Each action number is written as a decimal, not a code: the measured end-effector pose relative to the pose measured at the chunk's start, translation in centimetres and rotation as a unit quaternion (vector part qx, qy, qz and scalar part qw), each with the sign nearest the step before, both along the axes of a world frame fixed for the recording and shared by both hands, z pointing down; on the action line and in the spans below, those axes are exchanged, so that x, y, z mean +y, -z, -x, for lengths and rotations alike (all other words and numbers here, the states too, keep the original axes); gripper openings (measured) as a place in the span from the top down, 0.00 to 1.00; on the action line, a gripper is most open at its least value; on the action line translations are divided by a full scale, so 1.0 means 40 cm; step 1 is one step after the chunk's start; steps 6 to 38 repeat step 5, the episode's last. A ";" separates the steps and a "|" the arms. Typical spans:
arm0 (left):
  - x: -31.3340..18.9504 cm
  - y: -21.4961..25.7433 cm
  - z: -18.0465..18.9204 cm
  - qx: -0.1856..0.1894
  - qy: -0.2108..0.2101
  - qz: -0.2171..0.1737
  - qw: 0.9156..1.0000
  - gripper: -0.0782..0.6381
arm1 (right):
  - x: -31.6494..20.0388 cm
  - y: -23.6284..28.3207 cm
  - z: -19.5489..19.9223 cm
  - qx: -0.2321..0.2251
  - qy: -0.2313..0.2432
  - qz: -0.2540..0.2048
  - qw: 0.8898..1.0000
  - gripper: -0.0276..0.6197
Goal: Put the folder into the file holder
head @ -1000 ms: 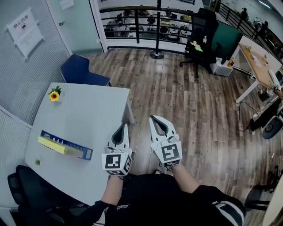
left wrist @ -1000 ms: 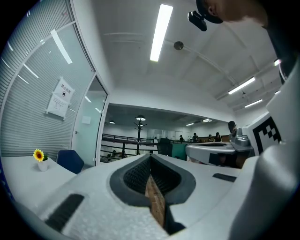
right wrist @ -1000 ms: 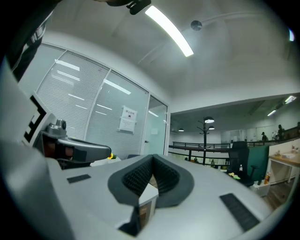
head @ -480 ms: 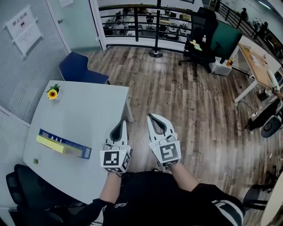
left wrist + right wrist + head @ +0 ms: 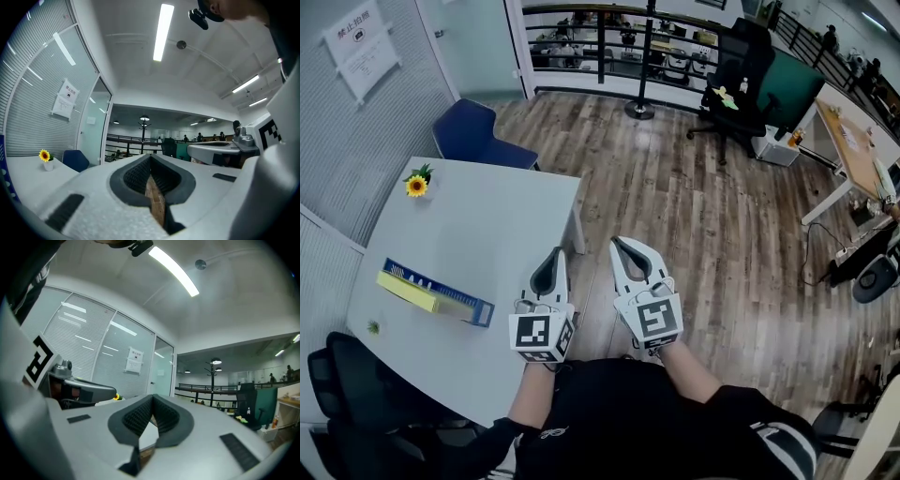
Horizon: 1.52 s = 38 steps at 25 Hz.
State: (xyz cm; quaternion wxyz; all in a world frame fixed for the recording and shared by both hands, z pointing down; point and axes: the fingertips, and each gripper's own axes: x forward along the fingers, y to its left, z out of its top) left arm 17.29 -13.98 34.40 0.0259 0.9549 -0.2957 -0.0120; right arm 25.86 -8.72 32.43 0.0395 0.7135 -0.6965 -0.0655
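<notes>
Nearest: two forearms in dark sleeves, a white two-jaw gripper in each hand.

Left gripper [image 5: 556, 253]: level, over the right edge of the table. Jaws pressed together at the tips, with nothing between them but wood floor seen through the padded hollow.

Right gripper [image 5: 620, 244]: just right of the left one, over bare floor. Jaws likewise closed on nothing.

Near left corner: black office chair [image 5: 347, 384], tucked against the table.

Left of the grippers: white rectangular table [image 5: 487, 234] with a smooth top.

On the table's left side, well apart from both grippers:
- Long blue file holder [image 5: 455, 300] with white marks along its side, lying low on the top.
- Flat yellow folder [image 5: 406, 291], touching the holder's left long side.
- Cannot tell whether the folder is lodged inside the holder or only resting against it.
- Fits either a folder lying alongside and not yet in, or one already seated and seen from above; no particular move settled by these views.

Handling, as judgement:
- Folder thin and probably floppy, so likely to sag or twist if pinched at one corner.
- Holder light on a slick top, so likely to slide unless braced by the other gripper.

Farther:
- Small yellow sunflower in a white pot [image 5: 416, 185] at the table's far left corner.
- Blue padded chair [image 5: 478, 136] beyond the far edge.
- Brown wood-plank floor [image 5: 722, 234] to the right.
- Black railing [image 5: 600, 47] farthest off.
</notes>
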 end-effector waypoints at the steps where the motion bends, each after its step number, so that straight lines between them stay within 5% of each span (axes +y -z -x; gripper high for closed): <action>1: 0.001 0.000 0.001 0.001 0.003 0.000 1.000 0.89 | -0.001 -0.001 0.001 0.000 0.003 0.000 1.000 0.95; 38: 0.001 -0.002 0.004 -0.001 0.014 0.001 1.000 0.89 | -0.004 -0.003 0.000 -0.004 0.012 -0.001 1.000 0.95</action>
